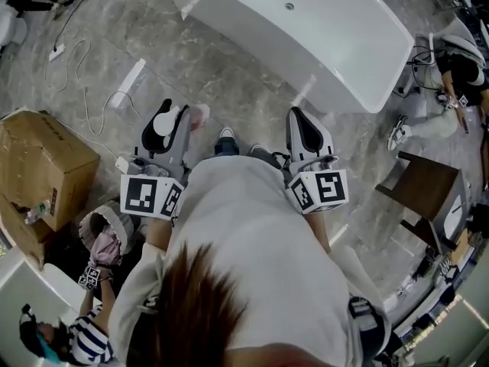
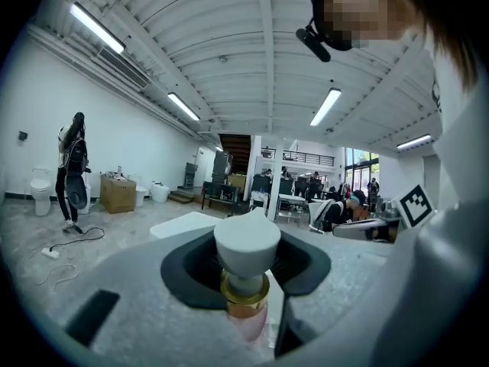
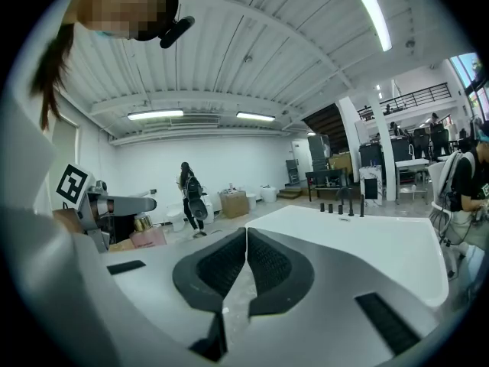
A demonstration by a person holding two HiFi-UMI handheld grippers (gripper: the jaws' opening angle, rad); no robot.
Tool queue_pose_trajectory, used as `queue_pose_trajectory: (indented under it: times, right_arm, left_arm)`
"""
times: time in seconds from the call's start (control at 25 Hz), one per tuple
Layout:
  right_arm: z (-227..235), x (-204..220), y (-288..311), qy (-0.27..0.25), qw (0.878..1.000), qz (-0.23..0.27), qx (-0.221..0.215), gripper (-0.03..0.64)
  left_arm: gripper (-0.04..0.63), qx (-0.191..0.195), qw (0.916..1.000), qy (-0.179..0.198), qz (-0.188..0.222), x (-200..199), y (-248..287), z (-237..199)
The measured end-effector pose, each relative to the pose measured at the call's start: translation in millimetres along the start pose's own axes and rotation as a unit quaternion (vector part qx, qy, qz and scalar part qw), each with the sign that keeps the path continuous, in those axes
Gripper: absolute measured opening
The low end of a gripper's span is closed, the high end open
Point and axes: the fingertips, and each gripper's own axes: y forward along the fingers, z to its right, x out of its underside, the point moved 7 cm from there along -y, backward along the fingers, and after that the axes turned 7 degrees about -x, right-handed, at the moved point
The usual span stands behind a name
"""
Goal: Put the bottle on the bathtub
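The bottle has a white cap, a gold collar and a pale pink body. It stands upright between the jaws of my left gripper, which is shut on it just below the cap. In the head view the bottle pokes out beside the left gripper, held above the grey floor. The white bathtub lies just ahead. My right gripper is level with the left one, near the tub's side. Its jaws meet with nothing between them. The tub's rim fills the right gripper view.
A cardboard box stands on the left. A white power strip and its cable lie on the floor. A brown chair and a seated person are on the right. Another person crouches at lower left.
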Motion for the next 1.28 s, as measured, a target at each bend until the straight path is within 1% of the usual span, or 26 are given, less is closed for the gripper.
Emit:
queue_pose_trajectory:
  times: [0.24, 0.48, 0.6, 0.76, 1.0, 1.28]
  right_arm:
    - [2, -2, 12, 0.009, 1.0, -0.012, 0.023, 0.015]
    - [17, -1, 23, 0.019, 0.999, -0.029, 0.039, 0.015]
    - [26, -1, 31, 0.021, 0.998, -0.038, 0.037, 0.015]
    - [41, -4, 52, 0.023, 0.998, -0.044, 0.028, 0.015]
    - [74, -20, 88, 0.015, 0.999, -0.042, 0.004, 0.015]
    - [127, -39, 125, 0.007, 0.999, -0.032, -0.014, 0.015]
  left_arm:
    - [0.149, 0.019, 0.9998, -0.008, -0.009, -3, 20, -13]
    - [0.149, 0.031, 0.9991, -0.015, -0.026, 1, 47, -16]
    - [0.149, 0.031, 0.9989, -0.015, -0.032, 2, 61, -17]
    - [0.149, 0.021, 0.9989, -0.017, -0.037, 2, 82, -23]
    - [0.149, -0.004, 0.9993, -0.016, -0.034, -3, 120, -29]
    - [0.149, -0.046, 0.9986, -0.017, -0.017, -13, 167, -29]
